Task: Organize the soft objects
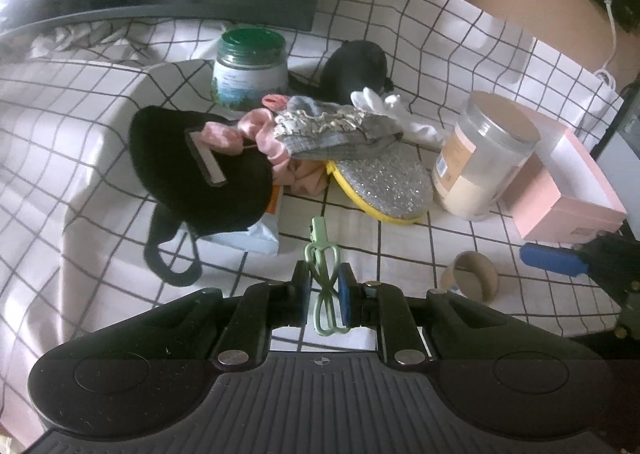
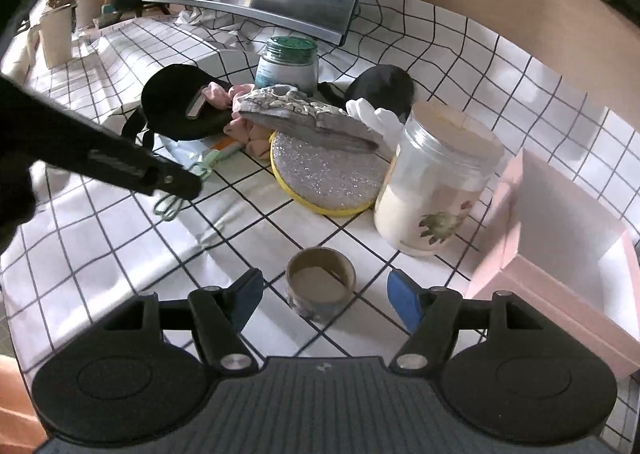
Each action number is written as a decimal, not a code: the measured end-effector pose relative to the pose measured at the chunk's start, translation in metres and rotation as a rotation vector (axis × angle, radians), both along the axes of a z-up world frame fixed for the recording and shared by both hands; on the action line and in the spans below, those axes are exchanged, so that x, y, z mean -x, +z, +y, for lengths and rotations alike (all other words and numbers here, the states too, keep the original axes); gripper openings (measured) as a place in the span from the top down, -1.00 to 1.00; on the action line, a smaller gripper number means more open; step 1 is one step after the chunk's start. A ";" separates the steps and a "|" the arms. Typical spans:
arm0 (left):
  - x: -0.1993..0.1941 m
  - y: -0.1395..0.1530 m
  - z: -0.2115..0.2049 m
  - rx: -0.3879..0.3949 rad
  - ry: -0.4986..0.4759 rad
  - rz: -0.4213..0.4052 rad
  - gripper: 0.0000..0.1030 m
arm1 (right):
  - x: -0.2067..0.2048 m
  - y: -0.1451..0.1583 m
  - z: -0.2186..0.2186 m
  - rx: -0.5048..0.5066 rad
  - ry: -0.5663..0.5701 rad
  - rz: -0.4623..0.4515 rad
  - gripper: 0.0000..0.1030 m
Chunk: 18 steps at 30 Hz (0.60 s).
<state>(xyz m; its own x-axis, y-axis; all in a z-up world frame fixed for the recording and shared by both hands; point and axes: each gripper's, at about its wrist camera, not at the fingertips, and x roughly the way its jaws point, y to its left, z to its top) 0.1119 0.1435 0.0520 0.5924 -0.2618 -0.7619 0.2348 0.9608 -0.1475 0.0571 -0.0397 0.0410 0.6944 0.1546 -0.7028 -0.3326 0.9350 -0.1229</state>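
In the left wrist view, the green-lidded jar [image 1: 250, 67] stands upright at upper centre, lid on, contents unclear. Right of it the clear jar [image 1: 482, 157] holds pale powder in its lower part. At the right edge the pink box [image 1: 568, 189] sits open, its white inside bare. The soft things lie heaped between the jars on the checked tabletop [image 1: 80, 101]: a black mask [image 1: 192, 173] at centre left, a pink scrunchie [image 1: 256, 137], grey frilled cloth [image 1: 328, 129] lying over a glittery round pad [image 1: 384, 185], and a white glove [image 1: 400, 113]. The left gripper [image 1: 325, 290] is closed on a green clip [image 1: 325, 274]. The right gripper [image 2: 322, 294] is spread open, with a tape roll [image 2: 320, 282] between its fingers [image 2: 404, 302] at lower centre.
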 end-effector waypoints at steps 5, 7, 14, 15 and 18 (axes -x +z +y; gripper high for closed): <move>0.007 0.002 0.009 0.001 0.008 -0.001 0.66 | -0.013 -0.004 -0.002 -0.042 -0.041 0.024 -0.35; 0.009 0.002 0.013 0.001 0.011 0.000 0.66 | -0.017 -0.006 -0.002 -0.050 -0.051 0.036 -0.34; 0.014 0.006 0.019 0.003 0.006 -0.009 0.66 | -0.024 -0.011 0.001 -0.065 -0.050 0.083 -0.15; 0.014 0.007 0.020 0.004 0.002 -0.012 0.66 | -0.024 -0.012 0.002 -0.065 -0.048 0.088 -0.07; 0.014 0.010 0.020 0.005 -0.009 -0.021 0.66 | -0.026 -0.012 0.006 -0.058 -0.045 0.099 0.15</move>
